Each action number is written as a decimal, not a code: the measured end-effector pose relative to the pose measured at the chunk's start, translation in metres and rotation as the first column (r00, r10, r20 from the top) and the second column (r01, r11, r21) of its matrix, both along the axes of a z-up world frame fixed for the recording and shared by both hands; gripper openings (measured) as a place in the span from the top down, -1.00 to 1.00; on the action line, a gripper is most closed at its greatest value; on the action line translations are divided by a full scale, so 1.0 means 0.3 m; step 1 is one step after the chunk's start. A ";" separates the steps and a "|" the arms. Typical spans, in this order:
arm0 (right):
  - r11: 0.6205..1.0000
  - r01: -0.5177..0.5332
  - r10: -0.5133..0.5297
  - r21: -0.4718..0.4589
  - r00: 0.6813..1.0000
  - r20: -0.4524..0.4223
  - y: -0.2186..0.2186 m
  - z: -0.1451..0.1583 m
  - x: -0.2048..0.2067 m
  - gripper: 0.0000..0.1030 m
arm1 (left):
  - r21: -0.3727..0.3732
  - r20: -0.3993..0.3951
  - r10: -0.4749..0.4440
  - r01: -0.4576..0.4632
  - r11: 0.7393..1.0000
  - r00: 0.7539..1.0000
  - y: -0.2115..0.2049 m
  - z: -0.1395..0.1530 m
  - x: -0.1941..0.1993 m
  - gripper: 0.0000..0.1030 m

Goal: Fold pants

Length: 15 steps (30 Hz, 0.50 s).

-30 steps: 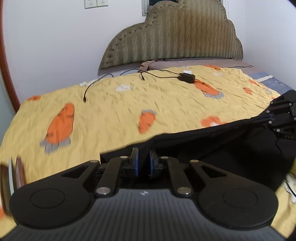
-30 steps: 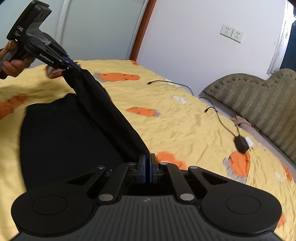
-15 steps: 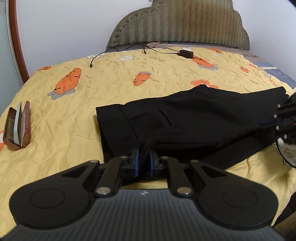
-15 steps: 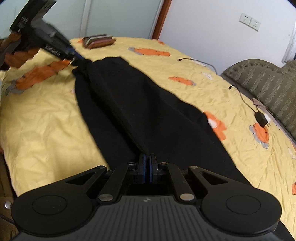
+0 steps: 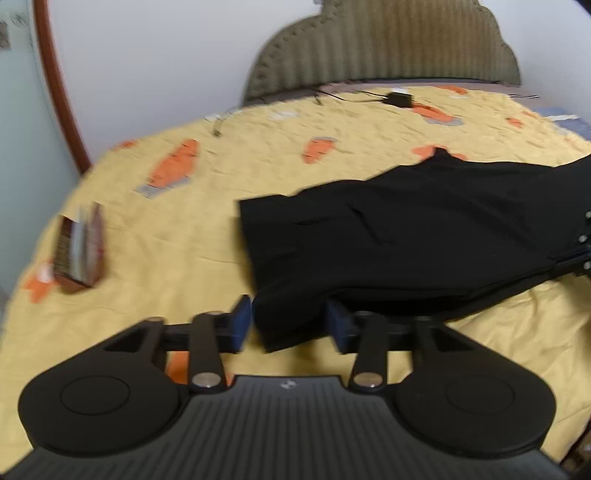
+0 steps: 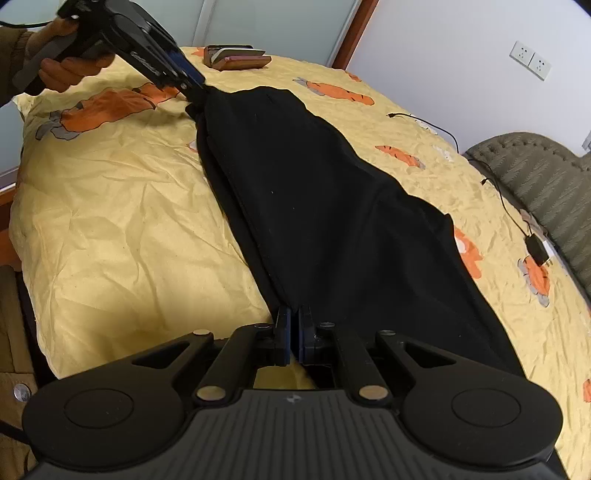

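Two grippers tend the black pants (image 6: 332, 206) lying on the bed (image 6: 122, 221): left gripper (image 5: 289, 321) fingers spread around a corner, right gripper (image 6: 294, 332) fingers pinching the hem. Soft, limp cloth; grip corners.

I am looking into a bedroom in a home; a bed (image 6: 110, 206) fills both views, spread with a yellow quilt (image 5: 258, 162) printed with orange carrots; an olive padded headboard (image 5: 384, 48) stands against a plain white wall (image 5: 155, 55); wall sockets (image 6: 530, 61) sit on that wall; a charger and its cable (image 6: 535, 247) lie on the quilt near the headboard; a small stack of books (image 6: 236, 57) rests on the bed; a wood-framed door (image 6: 266, 27) stands beyond.
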State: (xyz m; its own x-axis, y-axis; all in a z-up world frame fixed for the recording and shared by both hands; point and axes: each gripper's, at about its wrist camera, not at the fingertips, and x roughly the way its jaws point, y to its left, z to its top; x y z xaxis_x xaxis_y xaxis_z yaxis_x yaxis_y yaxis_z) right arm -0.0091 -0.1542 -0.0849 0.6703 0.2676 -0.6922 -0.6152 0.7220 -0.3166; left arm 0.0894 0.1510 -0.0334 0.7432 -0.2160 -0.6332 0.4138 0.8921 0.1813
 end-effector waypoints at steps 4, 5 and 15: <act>1.000 -0.005 0.005 -0.015 1.000 0.026 0.009 -0.006 -0.012 0.93 | 0.006 0.032 0.116 -0.116 0.993 0.993 0.057 0.043 0.006 -0.13; 1.000 -0.009 0.010 -0.029 0.999 0.036 0.016 -0.007 -0.021 0.93 | -0.020 0.027 0.130 -0.129 0.991 0.991 0.070 0.060 0.013 -0.13; 0.997 0.027 -0.022 -0.073 0.998 0.059 0.041 -0.018 -0.038 0.92 | 0.026 0.011 0.037 -0.037 0.999 0.999 -0.165 0.032 0.027 -0.31</act>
State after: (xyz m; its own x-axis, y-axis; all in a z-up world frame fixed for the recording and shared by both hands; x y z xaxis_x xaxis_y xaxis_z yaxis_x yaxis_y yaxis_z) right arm -0.0207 -0.1419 -0.0904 0.7155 0.2006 -0.6692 -0.5768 0.7101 -0.4039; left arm 0.0975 0.1014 -0.0239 0.7570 -0.1721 -0.6303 0.3786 0.9018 0.2085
